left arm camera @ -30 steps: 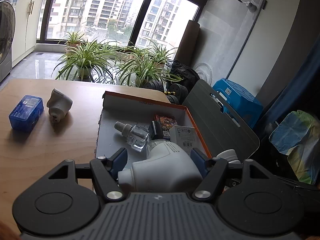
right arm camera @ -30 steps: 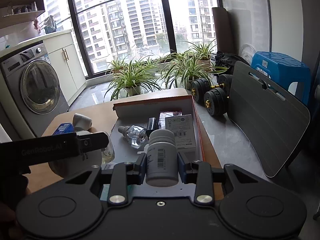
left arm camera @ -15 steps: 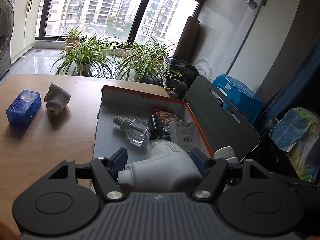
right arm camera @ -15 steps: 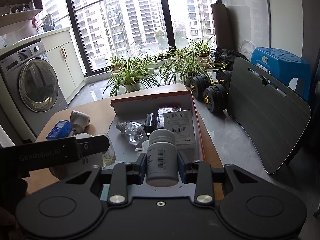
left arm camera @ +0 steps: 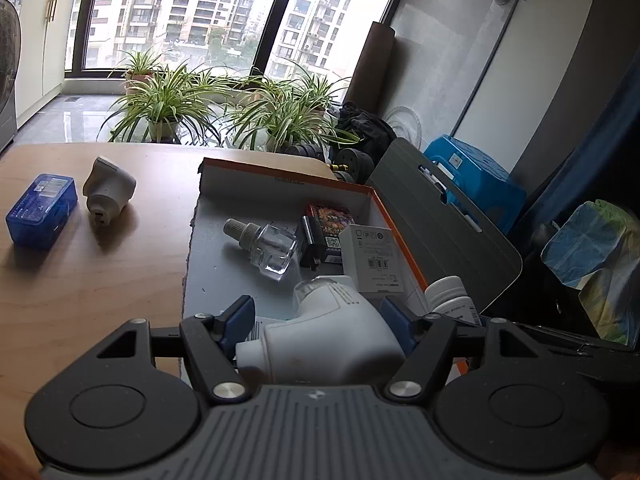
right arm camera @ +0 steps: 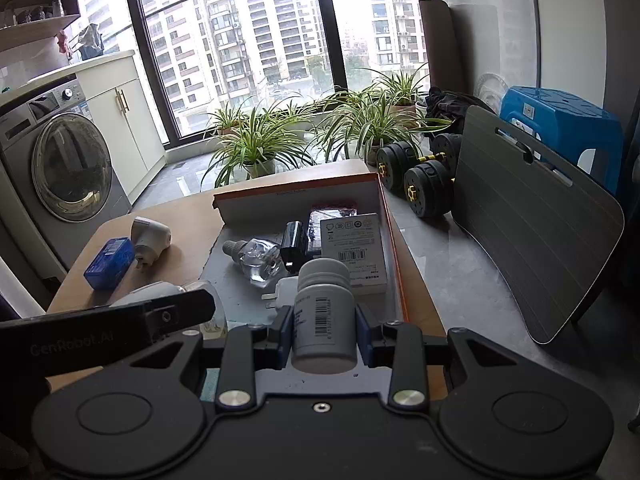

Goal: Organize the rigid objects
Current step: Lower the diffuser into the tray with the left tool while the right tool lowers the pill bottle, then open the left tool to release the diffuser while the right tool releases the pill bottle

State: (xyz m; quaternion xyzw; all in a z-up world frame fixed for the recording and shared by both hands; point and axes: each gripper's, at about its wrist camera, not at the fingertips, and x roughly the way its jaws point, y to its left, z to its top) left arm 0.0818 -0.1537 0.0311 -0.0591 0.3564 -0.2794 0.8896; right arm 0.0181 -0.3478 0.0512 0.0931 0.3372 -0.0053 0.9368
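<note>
**Both grippers loaded over the box, little changed**

At the table's (left arm camera: 100, 280) far left edge lie a blue plastic case (left arm camera: 41, 209) and, just beside it, a white plug-in device (left arm camera: 107, 189), both outside the orange-rimmed box (left arm camera: 394, 224). The left gripper (left arm camera: 318, 316) pinches another white plug-in device (left arm camera: 328, 336), held above the box's near end. Inside the box lie a clear glass bottle (left arm camera: 268, 246), a black adapter (left arm camera: 314, 246), a printed card pack (left arm camera: 330, 220) and a white carton (left arm camera: 372, 256) along the right wall. The right gripper (right arm camera: 323, 330) clamps a white pill bottle (right arm camera: 324, 316) over the box's near right corner. Over the last second the view has only crept slightly; neither item is released, so placing both likely comes next.
</note>
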